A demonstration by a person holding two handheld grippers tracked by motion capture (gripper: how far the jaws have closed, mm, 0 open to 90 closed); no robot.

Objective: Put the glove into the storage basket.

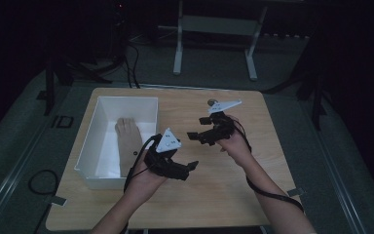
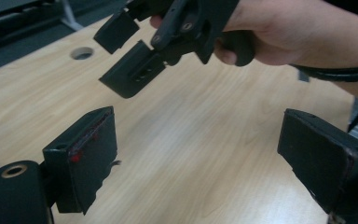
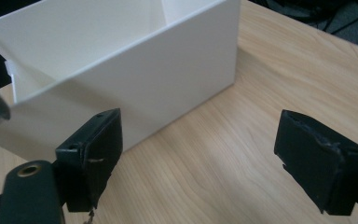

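Note:
On the left of the wooden table (image 1: 253, 122) stands a white open box (image 1: 91, 146). A pale tan, foot-shaped object (image 1: 128, 141) lies on its floor. My left gripper (image 1: 190, 170) hovers just right of the box's near corner, pointing right, open and empty. My right gripper (image 1: 197, 130) hangs mid-table, pointing left toward the box, open and empty too. In the left gripper view my own gripper (image 2: 200, 158) stands wide over bare wood, with the right gripper (image 2: 126, 51) above and beyond it. In the right gripper view the gripper (image 3: 198, 154) faces the box's white wall (image 3: 121, 79).
A round cable hole (image 1: 212, 102) sits near the table's far edge; it is also in the left gripper view (image 2: 81, 52). A white stand (image 1: 214, 29) rises behind the table. A black cable (image 1: 41, 183) lies on the floor at left.

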